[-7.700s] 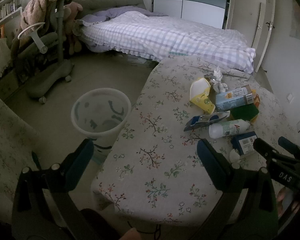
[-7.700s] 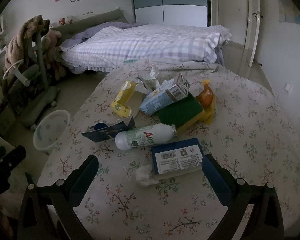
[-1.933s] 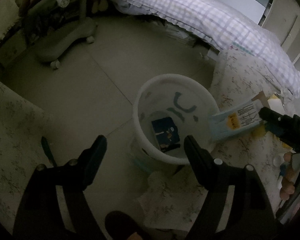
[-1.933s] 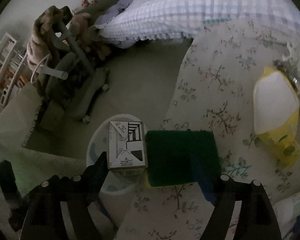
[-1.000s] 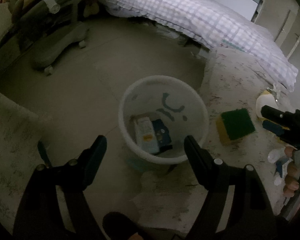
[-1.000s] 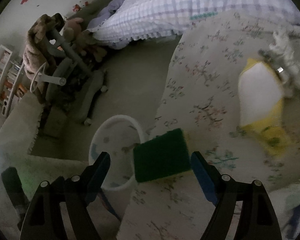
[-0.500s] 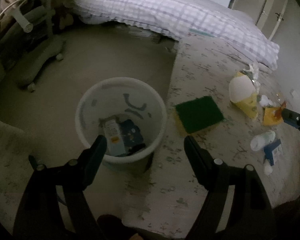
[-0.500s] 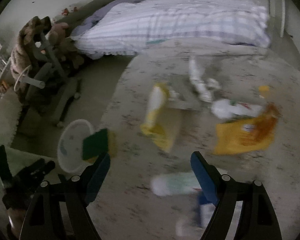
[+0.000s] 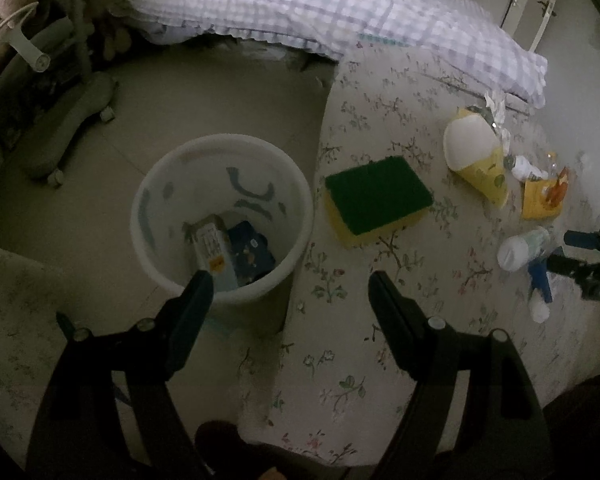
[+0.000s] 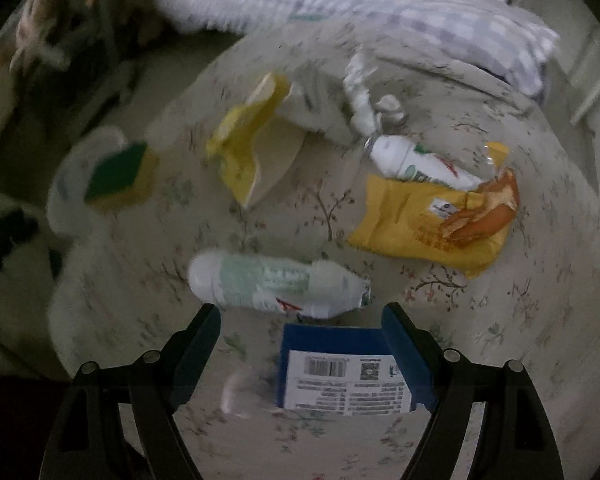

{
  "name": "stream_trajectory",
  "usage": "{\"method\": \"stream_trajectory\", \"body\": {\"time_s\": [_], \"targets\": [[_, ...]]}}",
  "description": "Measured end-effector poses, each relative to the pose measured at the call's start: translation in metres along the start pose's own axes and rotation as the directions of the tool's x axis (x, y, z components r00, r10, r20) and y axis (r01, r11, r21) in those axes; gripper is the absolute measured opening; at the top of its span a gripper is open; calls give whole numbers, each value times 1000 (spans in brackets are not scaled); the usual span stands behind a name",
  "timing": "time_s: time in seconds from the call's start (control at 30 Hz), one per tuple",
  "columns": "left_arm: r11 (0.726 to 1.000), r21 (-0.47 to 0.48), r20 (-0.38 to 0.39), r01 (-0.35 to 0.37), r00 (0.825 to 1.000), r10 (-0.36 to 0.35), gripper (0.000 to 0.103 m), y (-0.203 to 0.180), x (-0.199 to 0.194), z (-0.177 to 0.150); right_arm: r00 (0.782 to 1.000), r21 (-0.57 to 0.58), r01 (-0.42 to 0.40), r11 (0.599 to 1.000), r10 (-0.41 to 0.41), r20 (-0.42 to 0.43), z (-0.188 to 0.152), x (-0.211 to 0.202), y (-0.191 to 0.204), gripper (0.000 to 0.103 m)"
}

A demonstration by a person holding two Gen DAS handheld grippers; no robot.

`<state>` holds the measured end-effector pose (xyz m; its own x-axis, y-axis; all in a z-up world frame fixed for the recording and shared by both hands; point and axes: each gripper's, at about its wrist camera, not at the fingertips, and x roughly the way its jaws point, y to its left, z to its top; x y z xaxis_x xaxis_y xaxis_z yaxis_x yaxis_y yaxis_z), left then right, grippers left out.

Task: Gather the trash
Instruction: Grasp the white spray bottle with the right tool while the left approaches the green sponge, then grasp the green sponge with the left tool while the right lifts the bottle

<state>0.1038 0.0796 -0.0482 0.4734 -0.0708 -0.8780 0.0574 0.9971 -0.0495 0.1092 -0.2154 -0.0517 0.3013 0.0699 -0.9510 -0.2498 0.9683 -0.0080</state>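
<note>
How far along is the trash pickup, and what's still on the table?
Done: two cartons lie in the white bin. In hand: nothing; both the left tongs and right tongs are open and empty. Left on the floral table: the green sponge, two white bottles, the blue box, the orange snack bag, the yellow pouch and crumpled tissue.
</note>
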Motion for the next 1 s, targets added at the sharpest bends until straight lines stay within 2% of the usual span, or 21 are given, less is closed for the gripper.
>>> {"method": "stream_trajectory", "body": {"time_s": [0.23,0.5,0.57,0.63,0.77,0.83,1.0], "targets": [[1000,14,-20,-13,1000,14,80,-1,8,-1,997,-122,78,989,-80,-8,6,20,17,84],[999,40,-43,-26,999,28,80,-6,20,2,995,-119,96,988,-97,-3,24,34,19,83],[998,54,-50,-32,998,34,80,-9,25,4,996,-113,94,989,-94,3,27,36,20,79],[997,64,-57,-34,998,38,80,-12,29,6,996,-111,90,990,-90,5,30,38,22,69],[996,79,-67,-32,997,38,80,-19,37,10,997,-101,78,992,-76,22,37,40,27,62],[996,88,-65,-31,997,37,80,-23,41,14,998,-94,64,994,-61,29,40,39,26,53],[997,75,-66,-1,998,5,80,-30,52,23,999,-79,22,997,-18,51,46,31,28,46]]}}
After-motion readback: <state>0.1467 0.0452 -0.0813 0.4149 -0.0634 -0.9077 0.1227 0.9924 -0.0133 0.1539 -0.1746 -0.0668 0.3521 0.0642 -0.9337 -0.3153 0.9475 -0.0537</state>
